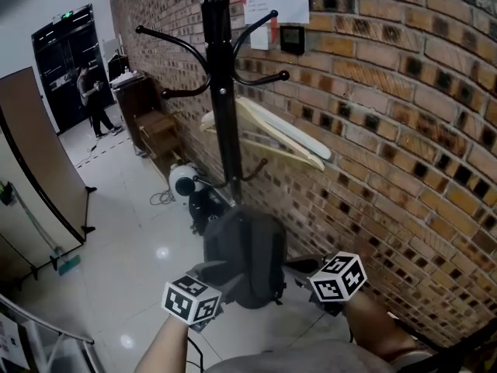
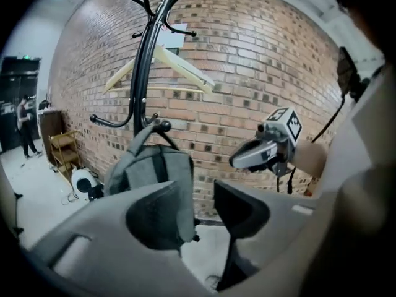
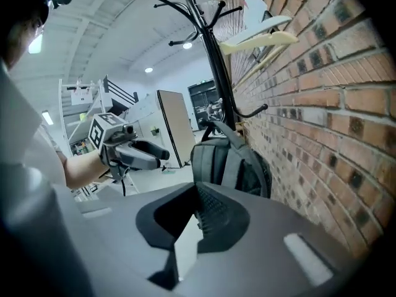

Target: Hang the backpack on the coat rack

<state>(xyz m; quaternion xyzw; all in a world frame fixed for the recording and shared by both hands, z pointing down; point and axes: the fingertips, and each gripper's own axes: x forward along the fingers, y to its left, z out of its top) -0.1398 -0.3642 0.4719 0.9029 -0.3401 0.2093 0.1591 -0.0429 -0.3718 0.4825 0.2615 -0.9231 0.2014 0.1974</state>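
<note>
A dark grey backpack (image 1: 245,255) hangs by its top loop from a low hook (image 2: 158,125) of the black coat rack (image 1: 221,92), close to the brick wall. In the left gripper view the backpack (image 2: 151,178) shows just beyond the jaws, and in the right gripper view the backpack (image 3: 226,163) shows ahead, against the wall. My left gripper (image 1: 211,274) is drawn back from the pack on its left and stands open, with nothing between its jaws (image 2: 201,212). On the pack's right, my right gripper (image 1: 301,267) is shut and empty, its jaws (image 3: 195,212) meeting.
Pale wooden hangers (image 1: 272,134) hang higher on the rack. The brick wall (image 1: 404,130) runs along the right. On the floor behind the rack lies a white round device (image 1: 184,180) with cables. A brown partition (image 1: 39,154), a wooden cart (image 1: 155,130) and a distant person (image 1: 92,99) are at left.
</note>
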